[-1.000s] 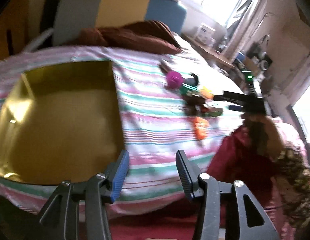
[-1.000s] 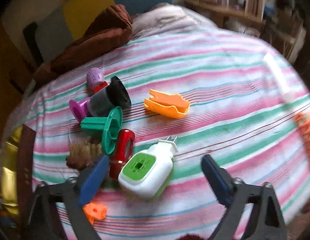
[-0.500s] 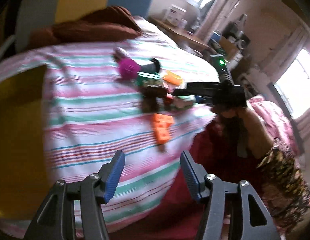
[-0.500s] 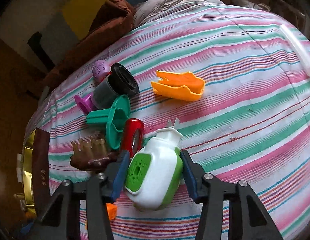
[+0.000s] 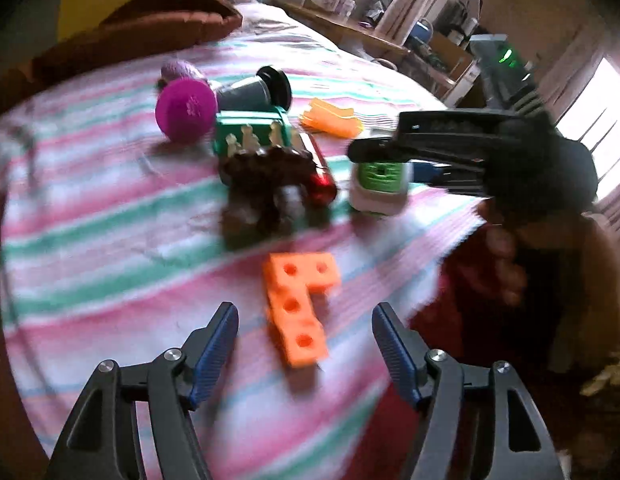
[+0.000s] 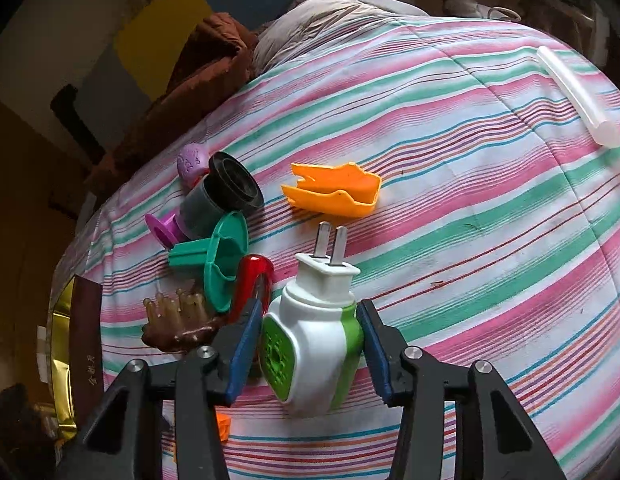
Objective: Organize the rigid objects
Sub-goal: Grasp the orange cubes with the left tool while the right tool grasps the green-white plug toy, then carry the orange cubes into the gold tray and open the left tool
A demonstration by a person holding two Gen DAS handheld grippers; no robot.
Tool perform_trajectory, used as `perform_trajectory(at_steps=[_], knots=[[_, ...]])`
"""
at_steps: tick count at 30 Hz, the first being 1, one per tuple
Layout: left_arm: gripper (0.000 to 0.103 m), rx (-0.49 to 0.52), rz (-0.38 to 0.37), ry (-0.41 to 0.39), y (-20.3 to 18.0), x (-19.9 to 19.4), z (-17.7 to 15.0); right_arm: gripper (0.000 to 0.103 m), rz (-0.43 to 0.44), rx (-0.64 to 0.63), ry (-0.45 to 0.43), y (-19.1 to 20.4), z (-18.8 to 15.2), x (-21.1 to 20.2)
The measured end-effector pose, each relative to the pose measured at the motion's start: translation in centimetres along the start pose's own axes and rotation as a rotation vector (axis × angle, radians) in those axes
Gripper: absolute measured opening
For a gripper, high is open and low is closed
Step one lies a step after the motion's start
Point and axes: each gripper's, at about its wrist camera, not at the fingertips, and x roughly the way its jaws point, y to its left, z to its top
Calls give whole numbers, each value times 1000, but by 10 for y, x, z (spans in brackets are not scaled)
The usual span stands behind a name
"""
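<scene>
Left wrist: left gripper (image 5: pixel 304 342) wide apart, nothing held, over the orange block (image 5: pixel 298 306) near the bed's (image 5: pixel 90 240) front edge. Right wrist: right gripper (image 6: pixel 310 344) closing, pads on both sides of the plug (image 6: pixel 314 332), which sits mid-bed beside the toy pile (image 6: pixel 214 248).

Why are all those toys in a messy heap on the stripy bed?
They look jumbled rather than sorted: the green funnel, the red tube and the brown comb lie on or against each other, and the black cup lies tipped on its side. Nothing looks broken or spilled.
</scene>
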Motion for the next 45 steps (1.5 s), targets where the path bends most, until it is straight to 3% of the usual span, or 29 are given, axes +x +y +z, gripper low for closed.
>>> perform_trajectory(at_steps=[6,8,10,16,18,24,34,40,45], knots=[[68,74,79,-53,-2,5,-6,52,50,36,33,-6,-2,4],[49,94,114,-71,-2,2,-11,55,77,51,49,-7,-3,4],[39,117,153,-86,-3,-1,-17,63,123,70,70,-9,-6,6],[36,124,159,-86,-8,-2,-21,57,106,59,82,-8,-8,10],[26,135,149,-84,-9,-4,-21,57,105,71,75,-10,-7,9],[25,66,84,-103,0,-21,-27,57,86,135,21,-24,-1,1],[25,-31,48,-206,27,-71,-29,57,93,141,14,-22,-1,1],[25,-138,61,-286,69,-114,-32,57,94,140,12,-23,-2,0],[25,-301,121,-319,135,-144,-41,57,93,129,1,-21,-2,-2]])
